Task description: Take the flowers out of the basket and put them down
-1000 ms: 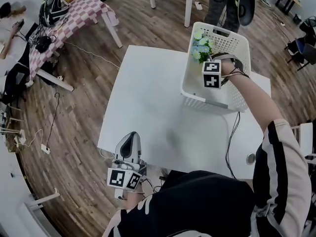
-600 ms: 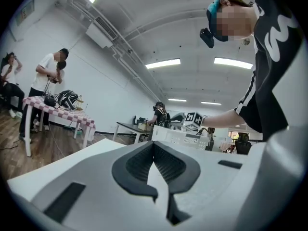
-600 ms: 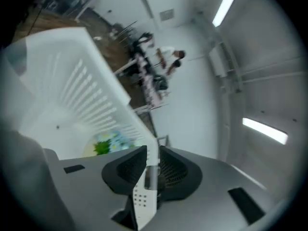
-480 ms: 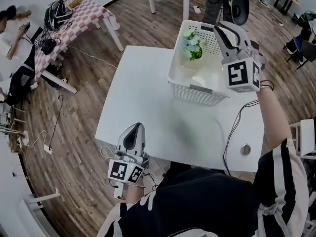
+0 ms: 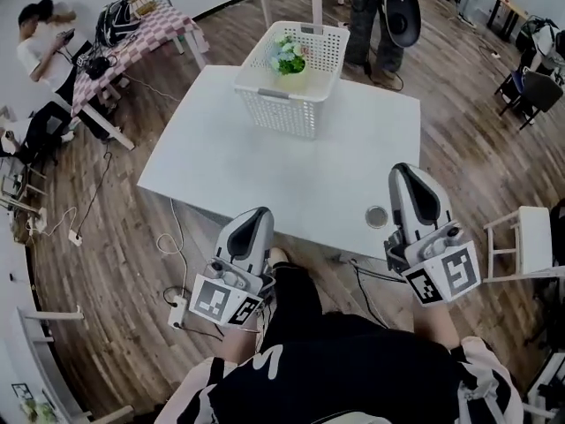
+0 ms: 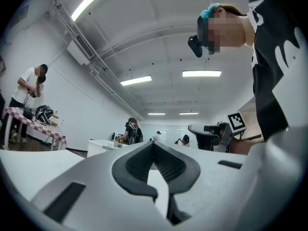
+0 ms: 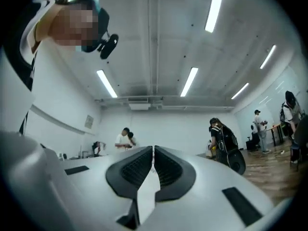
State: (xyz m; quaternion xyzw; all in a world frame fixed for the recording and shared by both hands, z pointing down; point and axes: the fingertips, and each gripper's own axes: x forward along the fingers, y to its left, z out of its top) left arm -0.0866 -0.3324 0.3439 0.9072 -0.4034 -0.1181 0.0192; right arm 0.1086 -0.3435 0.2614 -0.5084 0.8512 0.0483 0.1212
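The white slatted basket (image 5: 274, 104) stands at the far side of the white table (image 5: 291, 175). A bunch of pale blue and white flowers (image 5: 288, 56) lies inside it. Both grippers are held low near my body, off the table's near edge and far from the basket. My left gripper (image 5: 258, 212) points up with its tips together (image 6: 153, 143), holding nothing. The jaws of my right gripper (image 5: 406, 168) are closing, and their tips almost meet (image 7: 153, 148) with nothing between them.
A small round disc (image 5: 377, 216) sits near the table's front right corner, with a cable hanging below it. A checked table (image 5: 146, 29) and a seated person (image 5: 44, 51) are at the left. Someone stands behind the basket (image 5: 375, 16). A white stool (image 5: 521, 246) is at the right.
My right gripper has come out of the basket empty and dropped back beside my body, its jaws drawing together. The flowers stayed in the basket. I have stepped back from the table.
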